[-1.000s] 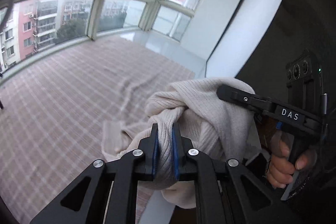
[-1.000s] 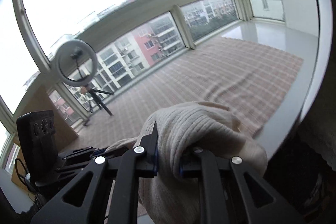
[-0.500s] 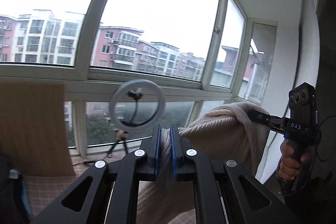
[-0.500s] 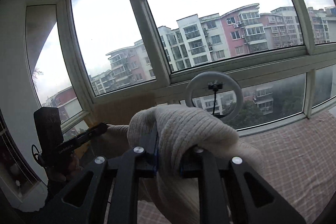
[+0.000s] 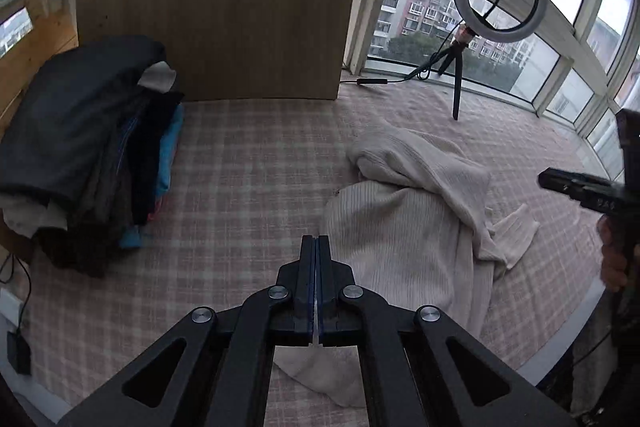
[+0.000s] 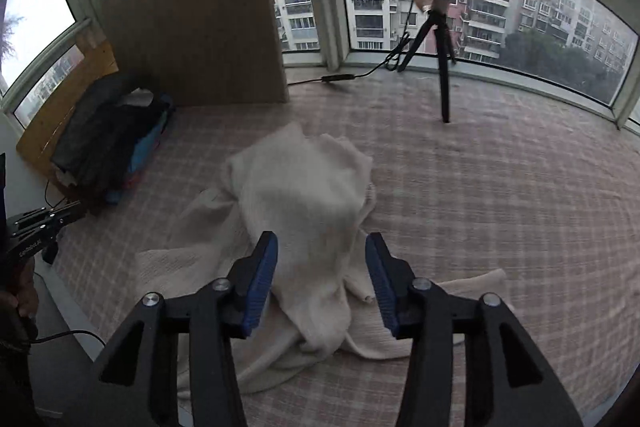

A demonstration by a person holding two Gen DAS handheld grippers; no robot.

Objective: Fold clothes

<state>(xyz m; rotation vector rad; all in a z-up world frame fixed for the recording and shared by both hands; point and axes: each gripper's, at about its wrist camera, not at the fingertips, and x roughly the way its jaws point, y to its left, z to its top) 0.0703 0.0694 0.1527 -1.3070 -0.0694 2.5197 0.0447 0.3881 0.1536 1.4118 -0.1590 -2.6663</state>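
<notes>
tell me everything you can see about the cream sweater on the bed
The sweater is a cream, ribbed knit, lying crumpled and unfolded on the pink checked cover. One part is heaped up in the middle; flatter parts spread toward the near edge. Neither gripper holds it: the right gripper is open above it, the left gripper is shut and empty beside it.

1. We see a cream sweater of ribbed knit cloth, soft and matt.
2. Beneath it, the checked cover is woven cloth, matt.
3. At 12 o'clock, the board is smooth wood grain.
4. At 9 o'clock, the clothes pile is dark matt cloth.
5. The right gripper is matt black plastic; its pads are blue and ridged, its screws metal.
</notes>
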